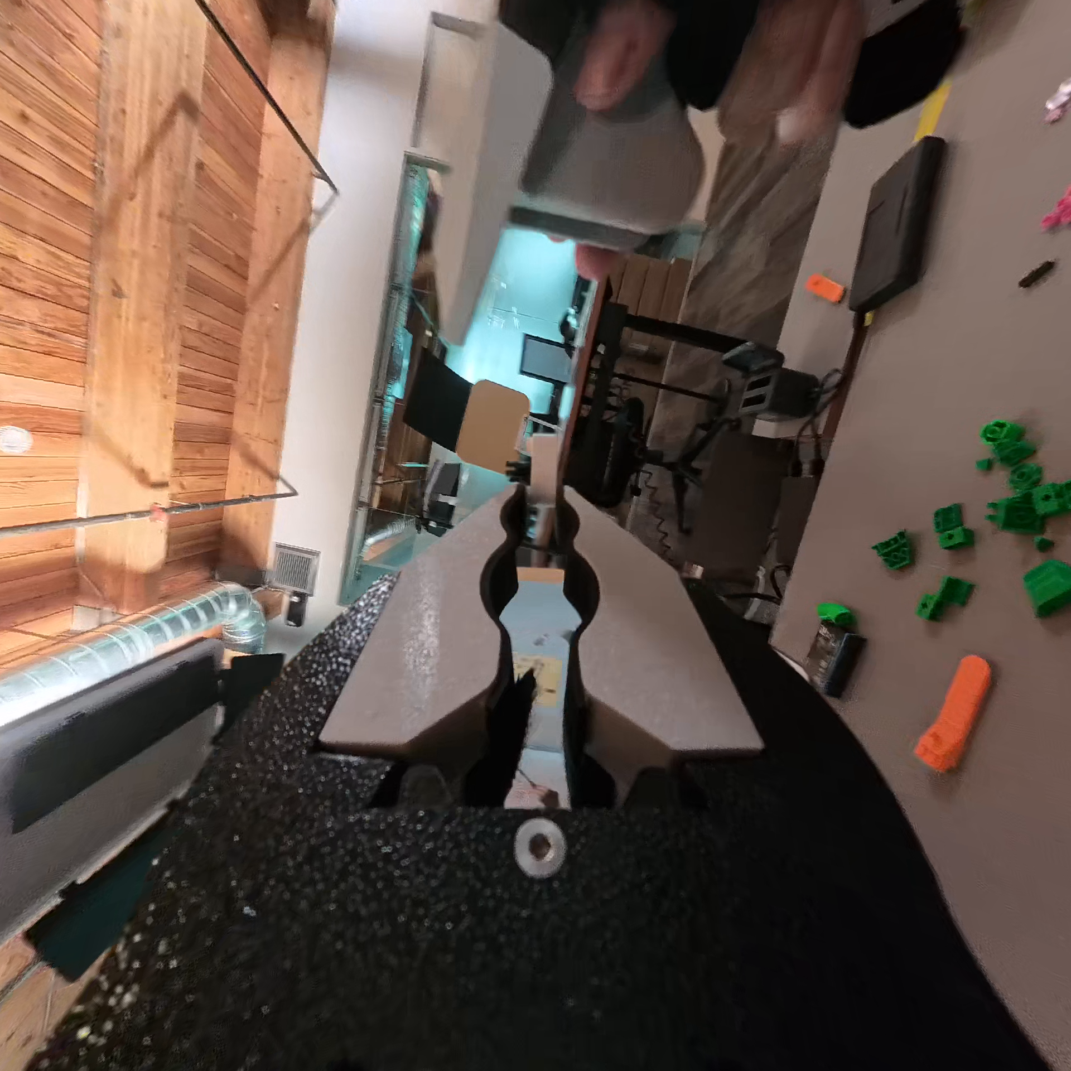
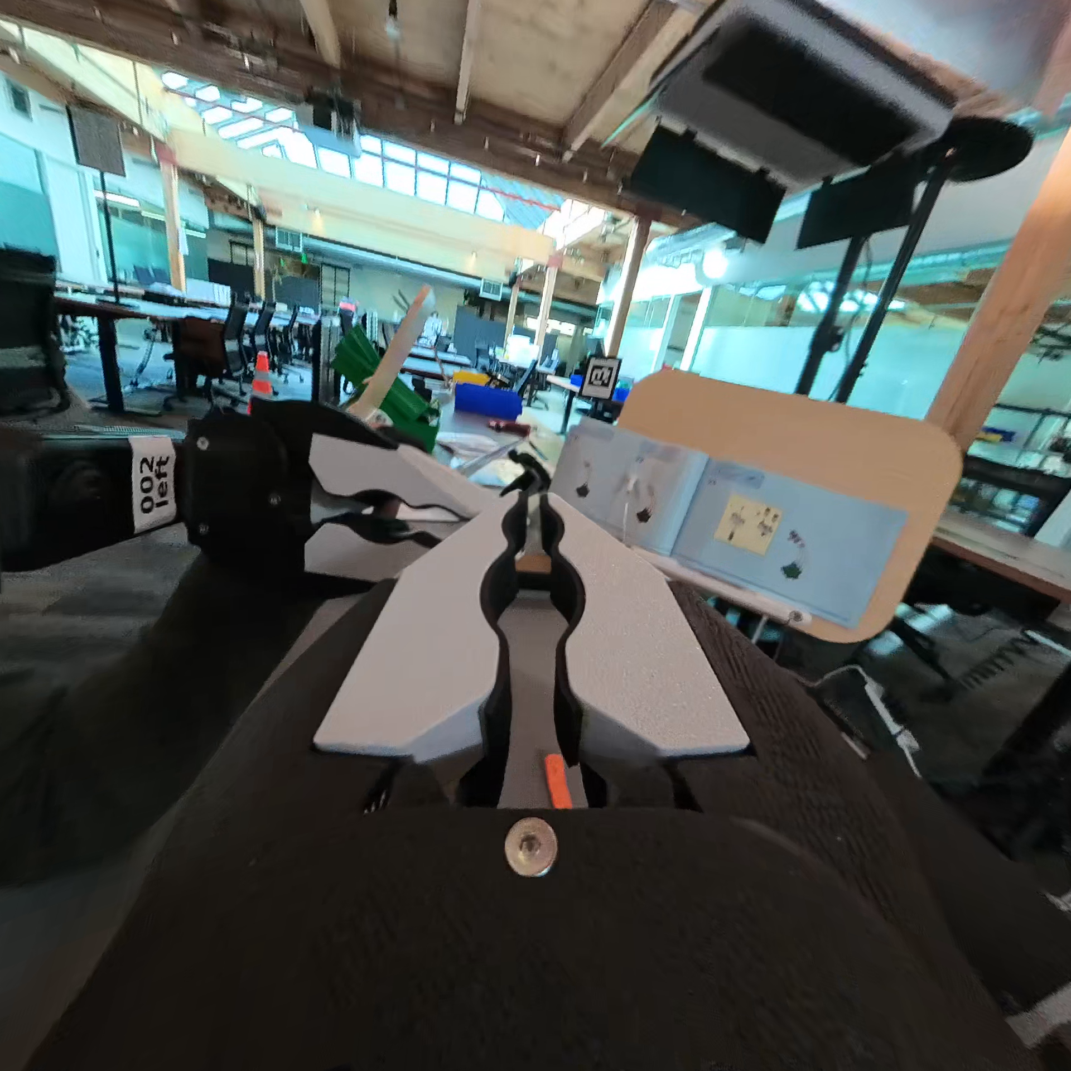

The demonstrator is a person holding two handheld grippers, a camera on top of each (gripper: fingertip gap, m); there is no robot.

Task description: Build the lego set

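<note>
Grippers raised: left gripper (image 1: 538, 492), right gripper (image 2: 530, 501) both clamped on small black piece (image 2: 526, 467).

Green pieces (image 1: 1020, 516) lie scattered over the surface (image 1: 904, 869), with an orange piece (image 1: 956, 710) nearby and bare lanes between them. Black pad (image 1: 895, 226) blocks the far end. Instruction booklet (image 2: 724, 521) stands just beyond the right gripper (image 2: 536, 504); left gripper (image 2: 463, 510) crowds in from the side.

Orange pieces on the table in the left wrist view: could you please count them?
2: a long orange piece near the table's lower edge, and a small orange piece beside the black pad. Others may be hidden.
</note>
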